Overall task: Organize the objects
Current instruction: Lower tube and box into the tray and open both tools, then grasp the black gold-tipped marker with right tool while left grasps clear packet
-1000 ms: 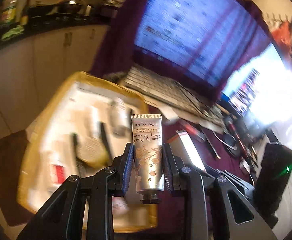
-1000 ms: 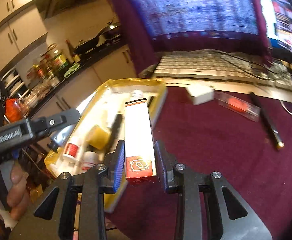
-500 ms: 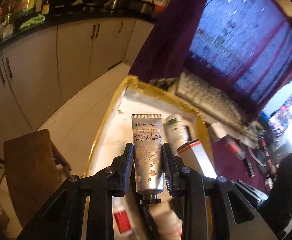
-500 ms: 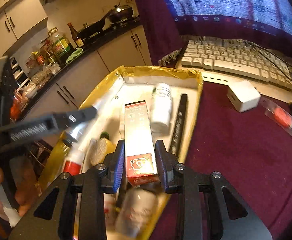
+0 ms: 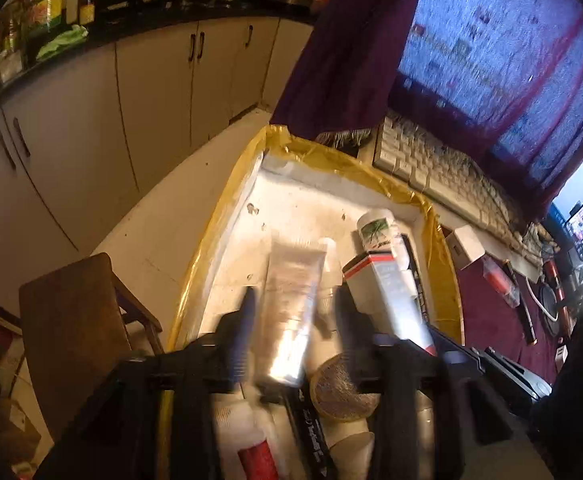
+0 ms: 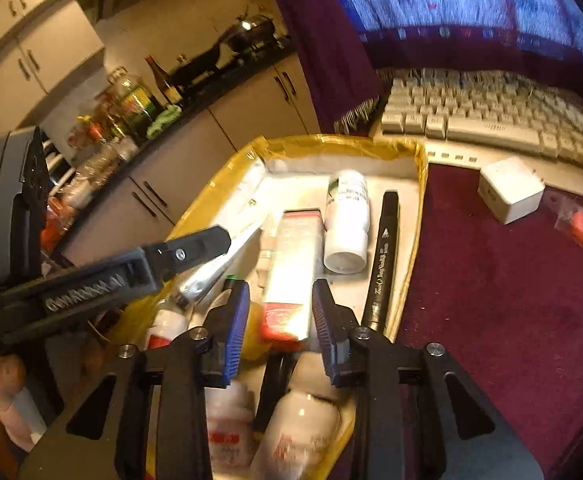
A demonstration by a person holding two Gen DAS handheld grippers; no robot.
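Note:
Over the yellow-taped white tray (image 5: 227, 208), my left gripper (image 5: 297, 320) points down with its jaws opening. The silver floral cream tube (image 5: 291, 300) is blurred between them, with gaps on both sides. My right gripper (image 6: 279, 328) hangs over the same tray (image 6: 331, 144), its jaws opening too. The white carton with a red end (image 6: 291, 272) lies loose between its blue pads (image 6: 235, 328). That carton (image 5: 387, 288) also shows in the left wrist view. One finger (image 6: 187, 252) of the left gripper crosses the right wrist view, with the tube (image 6: 211, 268) below it.
The tray also holds a white bottle (image 6: 347, 216), a black marker (image 6: 383, 256) and several small bottles. A keyboard (image 6: 471, 120), a white adapter (image 6: 509, 192) and a maroon cloth (image 6: 511, 300) lie to the right. A wooden chair (image 5: 71, 320) and kitchen cabinets (image 5: 91, 120) stand to the left.
Both grippers came in over the tray and sank a little. Both pairs of jaws have spread, letting go of the tube and the carton, which now look blurred.

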